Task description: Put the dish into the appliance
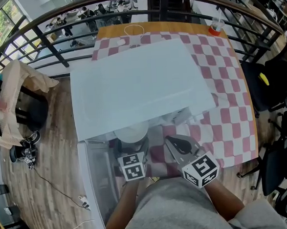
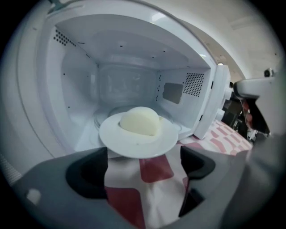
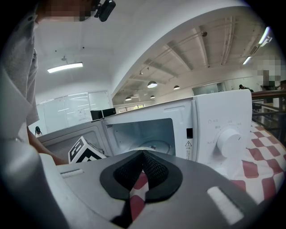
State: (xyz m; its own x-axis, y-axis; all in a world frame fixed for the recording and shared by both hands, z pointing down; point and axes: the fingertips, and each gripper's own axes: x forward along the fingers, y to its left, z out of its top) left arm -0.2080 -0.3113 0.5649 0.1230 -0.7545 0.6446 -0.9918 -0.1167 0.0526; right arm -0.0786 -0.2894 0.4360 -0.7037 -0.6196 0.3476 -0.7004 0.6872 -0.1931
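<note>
1. At the far left the white microwave oven (image 1: 136, 82) has its door (image 1: 96, 181) swung open towards the person, so the mouth is clear.
2. The left gripper (image 2: 144, 162) has its dark, smooth jaws spread wide, with their tips against the two sides of the round white glossy plate (image 2: 134, 143). The plate appears to be gripped across its near part and carried level, clear of the table.
3. The plate sits straight ahead of those jaws, at the mouth of the oven and not yet inside. It carries a pale, smooth, dome-shaped bun (image 2: 139, 120) at its middle.
4. The move turns on one relation: the cavity lies directly beyond the plate along the line of the left jaws. The clear glass turntable (image 2: 102, 117) lies a little lower and further in. A round plate has no long axis to align, so a straight, level push forward looks sufficient.
5. To the right, the right gripper (image 3: 142, 172) has its ribbed black pads pressed together with nothing between them. It points at the oven front from well to the side, so the left gripper is plainly the nearer.
6. Furthest right are the oven's round white dial (image 3: 229, 141) and the red-and-white checked tablecloth (image 1: 222, 116), soft and slightly creased.
</note>
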